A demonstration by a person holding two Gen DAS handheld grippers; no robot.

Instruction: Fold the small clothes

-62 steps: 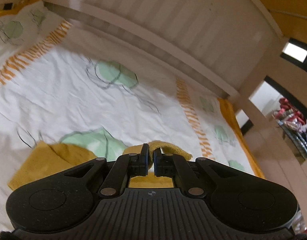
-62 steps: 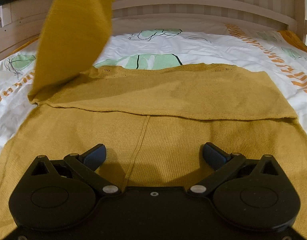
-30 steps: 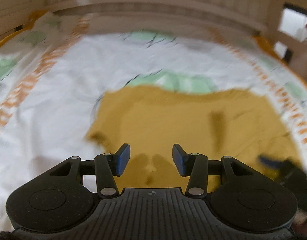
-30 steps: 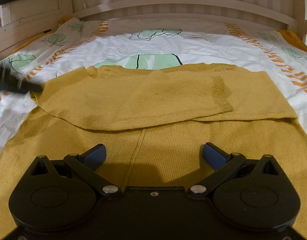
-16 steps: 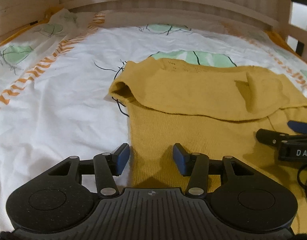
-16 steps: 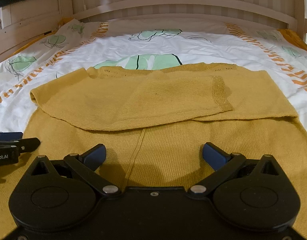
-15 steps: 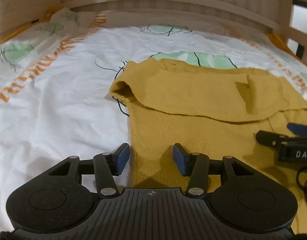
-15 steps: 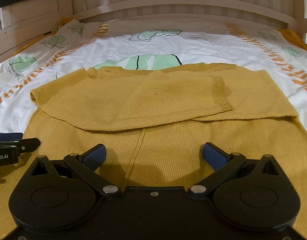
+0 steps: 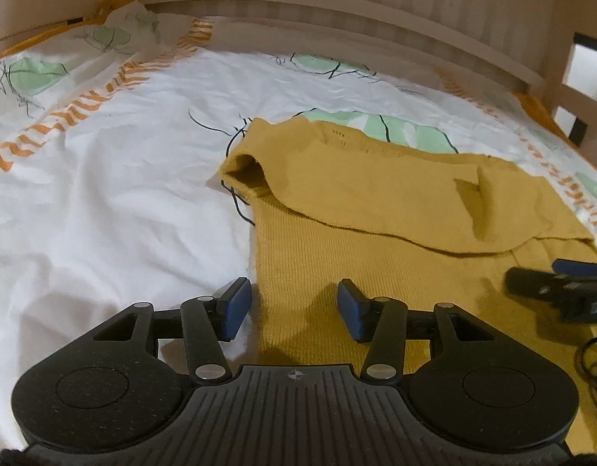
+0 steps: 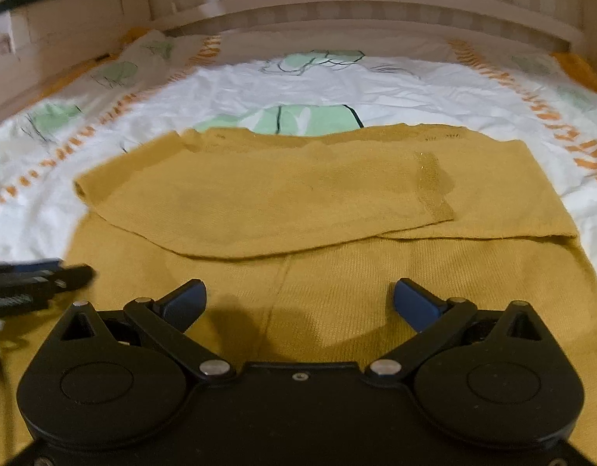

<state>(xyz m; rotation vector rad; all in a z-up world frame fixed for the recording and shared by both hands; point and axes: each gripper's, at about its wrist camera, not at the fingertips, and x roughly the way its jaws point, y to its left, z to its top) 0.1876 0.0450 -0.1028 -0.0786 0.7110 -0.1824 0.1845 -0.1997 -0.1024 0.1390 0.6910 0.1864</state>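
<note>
Sweater (image 10: 337,279), mustard knit, lies flat on bed sheet (image 9: 115,194), both sleeves folded across chest at 12 o'clock. Left claw (image 9: 294,306) stands apart over its side edge; right claw (image 10: 298,303) apart, empty, above lower body.

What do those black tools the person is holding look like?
Both are matte black plastic. The left tool has a ribbed body, two round discs, silver pivot pins and two fingers tipped with blue pads. The right tool has a smooth body, the same discs, pins and blue pads. Seen from the left, the right tool trails a black cable. No hands or sleeves show.
</note>
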